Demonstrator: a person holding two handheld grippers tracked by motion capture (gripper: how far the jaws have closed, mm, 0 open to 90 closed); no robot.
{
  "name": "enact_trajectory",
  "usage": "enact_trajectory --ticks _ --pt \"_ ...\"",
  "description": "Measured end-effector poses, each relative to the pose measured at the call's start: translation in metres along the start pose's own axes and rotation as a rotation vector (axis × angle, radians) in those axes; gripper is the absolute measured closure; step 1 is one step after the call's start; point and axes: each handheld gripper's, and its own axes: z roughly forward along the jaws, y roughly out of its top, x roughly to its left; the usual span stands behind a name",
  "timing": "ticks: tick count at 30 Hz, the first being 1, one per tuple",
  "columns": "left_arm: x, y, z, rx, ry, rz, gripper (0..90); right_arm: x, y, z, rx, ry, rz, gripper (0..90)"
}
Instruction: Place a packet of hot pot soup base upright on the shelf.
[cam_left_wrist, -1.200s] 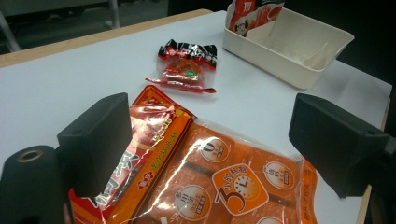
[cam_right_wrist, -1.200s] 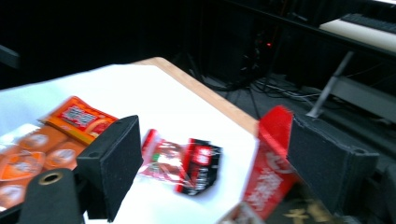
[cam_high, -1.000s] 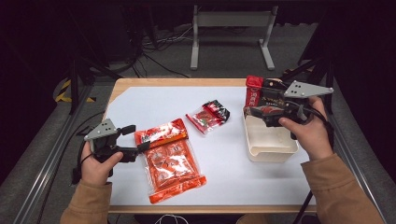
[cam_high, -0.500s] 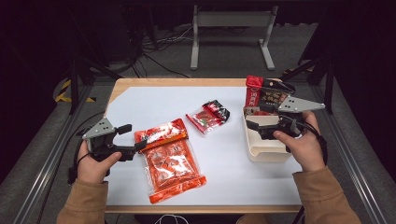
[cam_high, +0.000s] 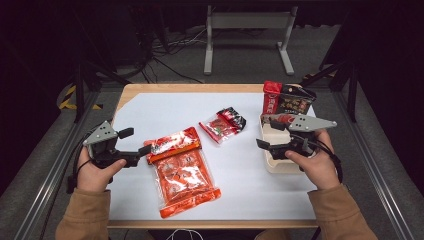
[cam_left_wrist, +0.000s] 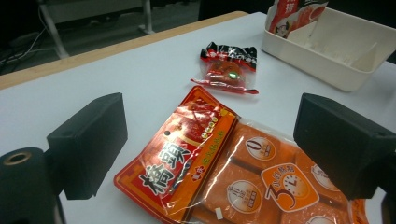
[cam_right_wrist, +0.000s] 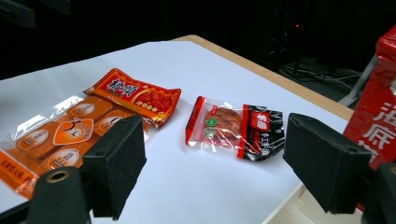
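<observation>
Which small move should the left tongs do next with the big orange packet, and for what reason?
Probably ease the left tongs forward and shut them on the near edge of the big orange packet. Their jaws stand open with the packet's red end lying flat between them, not yet gripped. The white bin by the right tongs seems the likely place for it.

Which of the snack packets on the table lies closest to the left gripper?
The big orange packet: its top edge lies just ahead of the left gripper. The small red-and-black packet lies farther, mid-table.
</observation>
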Motion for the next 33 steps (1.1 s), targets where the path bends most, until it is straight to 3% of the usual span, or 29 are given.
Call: enact_trajectory --ticks 6,17,33 --pt "0.005 0.0 0.003 0.003 0.026 -0.03 10.7 0.008 -0.001 0.0 0.002 0.011 -0.023 20.9" --pt "0.012 -0.002 0.007 0.0 0.057 -0.036 10.6 0.016 -0.005 0.003 0.011 0.03 -0.036 20.8" --pt "0.023 -0.013 0.017 0.01 0.064 -0.065 10.8 0.031 -0.009 0.009 0.006 0.066 -0.056 20.7"
